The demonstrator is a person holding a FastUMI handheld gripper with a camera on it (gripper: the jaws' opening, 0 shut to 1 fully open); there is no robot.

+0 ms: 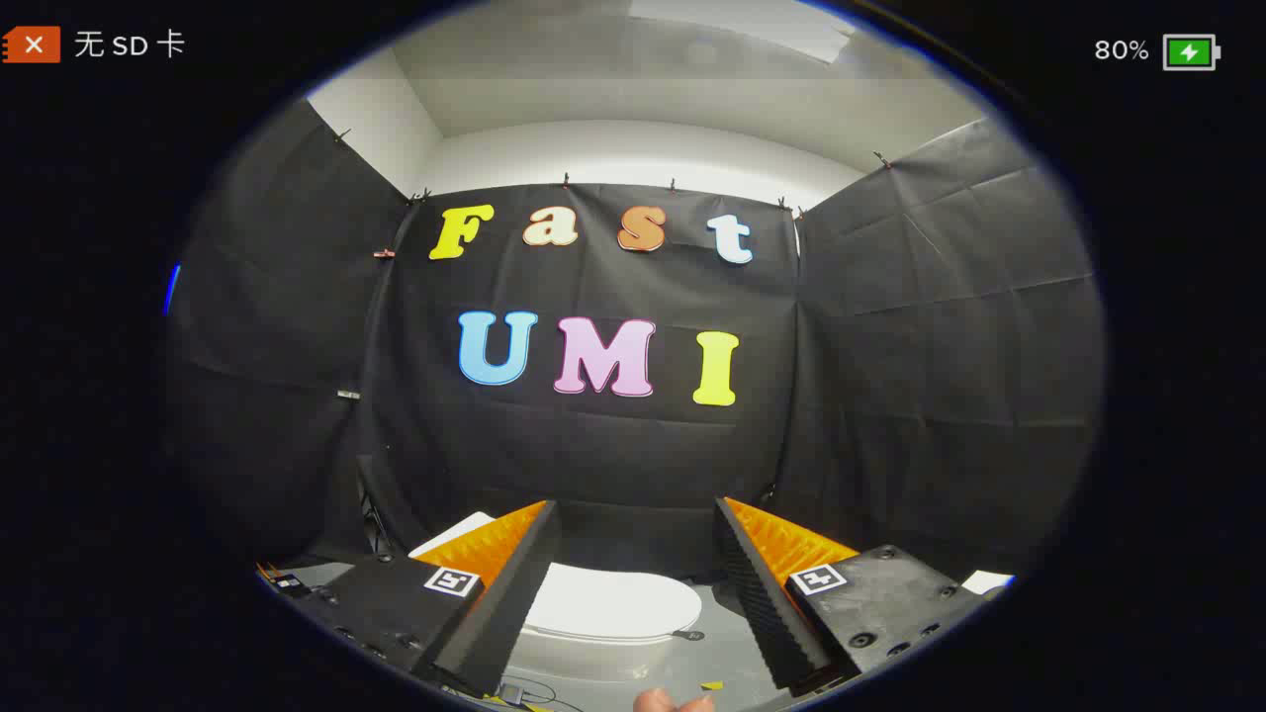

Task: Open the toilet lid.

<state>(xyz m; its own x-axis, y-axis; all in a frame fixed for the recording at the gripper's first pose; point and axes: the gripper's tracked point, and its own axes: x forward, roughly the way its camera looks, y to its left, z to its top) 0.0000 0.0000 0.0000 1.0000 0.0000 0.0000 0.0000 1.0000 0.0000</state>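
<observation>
My gripper (633, 564) is spread wide with nothing between its 2 fingers (495, 583), held above the toilet (593, 658), whose white lid (608, 601) lies flat and closed, showing in the gap between the fingers and below them. I judge this is the approach: I should lower toward the lid's front edge, slip 1 finger under the lip, then swing it up and back toward the black cloth wall (593, 455) without letting it slam. With the lid down, I cannot tell what the bowl holds. A fingertip (673, 701) shows beneath the gripper.
</observation>
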